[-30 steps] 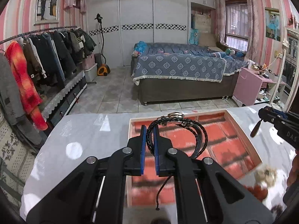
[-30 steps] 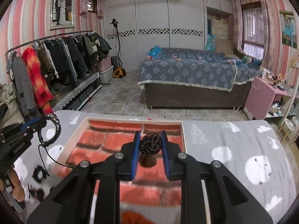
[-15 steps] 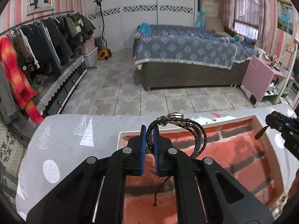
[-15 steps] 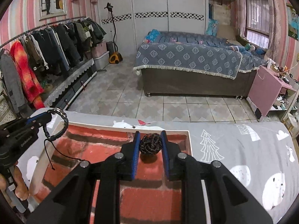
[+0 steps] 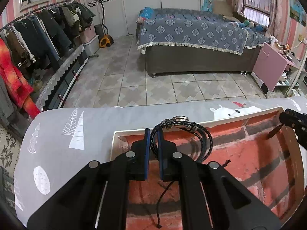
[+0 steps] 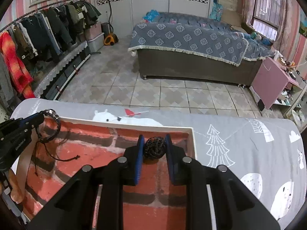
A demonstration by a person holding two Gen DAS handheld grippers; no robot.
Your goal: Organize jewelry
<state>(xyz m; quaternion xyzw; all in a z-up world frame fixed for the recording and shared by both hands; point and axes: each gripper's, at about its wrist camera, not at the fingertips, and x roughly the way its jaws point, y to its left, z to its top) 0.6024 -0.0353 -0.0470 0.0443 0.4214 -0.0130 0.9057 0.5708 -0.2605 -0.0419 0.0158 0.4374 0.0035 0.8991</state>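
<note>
Looks like this one's mid-way, both pieces are picked up but nothing has been set down yet as far as I can tell. The left claw (image 5: 153, 143) is clamped on a black braided bracelet (image 5: 193, 134), which loops up and off to the right of the fingers, with a metal clasp at the top and a thin cord dangling down below the claw. The right claw (image 6: 153, 149) is squeezed on a small dark braided ball-looking thing (image 6: 154, 147), sitting right between its blue pads, maybe a bundled cord or a bead, can't say for sure.

Both claws hang over the tray (image 6: 192, 141), a shallow white-rimmed one with a red brick pattern on the bottom, sitting on a grey tablecloth (image 6: 239, 138). Under and ahead of each claw the tray floor shows only brick print, so I'd say it has no jewelry in it yet. What's left: lower both pieces in and let go, probably well apart so the cord doesn't tangle.
</note>
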